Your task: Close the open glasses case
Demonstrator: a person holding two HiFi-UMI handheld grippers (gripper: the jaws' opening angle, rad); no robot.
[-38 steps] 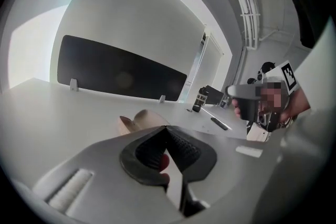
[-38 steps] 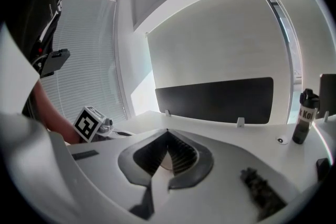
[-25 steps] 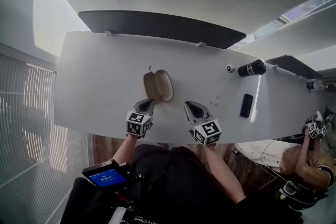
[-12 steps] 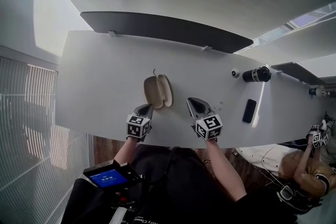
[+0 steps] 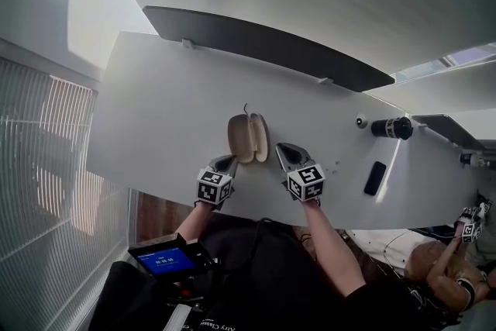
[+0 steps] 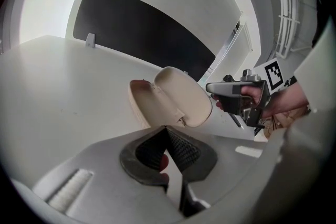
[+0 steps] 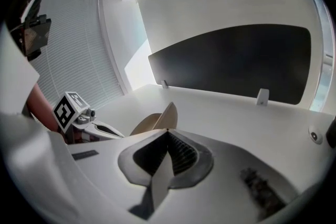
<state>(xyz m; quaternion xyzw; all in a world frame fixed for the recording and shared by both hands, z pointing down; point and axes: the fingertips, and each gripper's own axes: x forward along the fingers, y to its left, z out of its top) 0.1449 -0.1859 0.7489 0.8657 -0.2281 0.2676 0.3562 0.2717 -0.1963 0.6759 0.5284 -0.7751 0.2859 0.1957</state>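
A beige glasses case (image 5: 248, 138) lies open on the white table (image 5: 163, 112), its lid (image 6: 181, 94) standing up on the right half. My left gripper (image 5: 226, 162) is shut and empty, just short of the case's near left end; in the left gripper view its tips (image 6: 167, 128) meet right below the case (image 6: 157, 102). My right gripper (image 5: 284, 150) is also shut and empty, close beside the case's right side. In the right gripper view its tips (image 7: 168, 132) point at the raised lid's edge (image 7: 167, 117), with the left gripper (image 7: 86, 123) beyond.
A black phone (image 5: 374, 177), a black cylinder (image 5: 391, 127) and a small round object (image 5: 360, 120) lie to the right. A dark panel (image 5: 263, 43) runs along the table's far edge. Another person (image 5: 457, 244) sits at the lower right.
The head camera has swung, shifting the whole scene right. My right gripper has moved left, closer to the case. The case stays open and the left gripper holds its place near it.
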